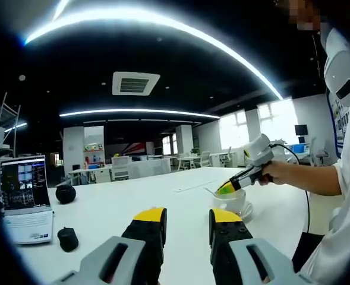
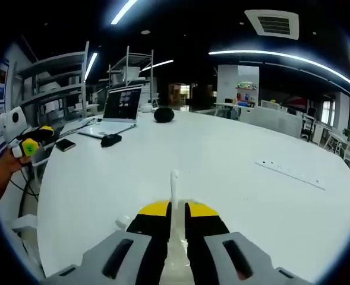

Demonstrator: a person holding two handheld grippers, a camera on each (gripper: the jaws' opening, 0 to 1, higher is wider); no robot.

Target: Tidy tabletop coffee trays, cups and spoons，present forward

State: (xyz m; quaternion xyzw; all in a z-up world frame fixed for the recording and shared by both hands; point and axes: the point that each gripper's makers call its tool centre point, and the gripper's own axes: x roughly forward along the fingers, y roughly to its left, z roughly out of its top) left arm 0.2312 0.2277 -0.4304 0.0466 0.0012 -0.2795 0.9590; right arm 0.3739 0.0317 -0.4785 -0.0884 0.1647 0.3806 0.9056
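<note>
— Start at the jaws. What is the right gripper (image 2: pixel 175 212) doing?

— In the right gripper view its two yellow-tipped jaws stand nearly closed on a white spoon (image 2: pixel 174 189), whose handle rises straight up out of the narrow gap between them. In the left gripper view the same gripper comes in from the right, held in a person's hand (image 1: pixel 274 171) on an outstretched forearm, nose tilted down over a white cup (image 1: pixel 234 199).

— And the cup sits where?

— On a white saucer (image 1: pixel 244 211) on the white table (image 1: pixel 103 208), near the person's body (the saucer's rim only just shows under the cup). The spoon handle pokes out to the left beside the cup's rim.

— The left gripper (image 1: pixel 188 222)?

— Its jaws stand well apart with bare tabletop between them, holding nothing. It hangs level above the table, pointing across the room. In the right gripper view it appears at the far left edge, gripped in a hand (image 2: pixel 2 169).

— Counts?

— One cup, one saucer, one spoon. Further out: one open laptop (image 2: pixel 118 111), one black mouse (image 2: pixel 110 140) just beside it, one round black object (image 2: pixel 164 114) behind, one phone (image 2: pixel 65 144) near the table edge. I cannot tell what the flat strip (image 2: pixel 290 172) on the far side is.
</note>
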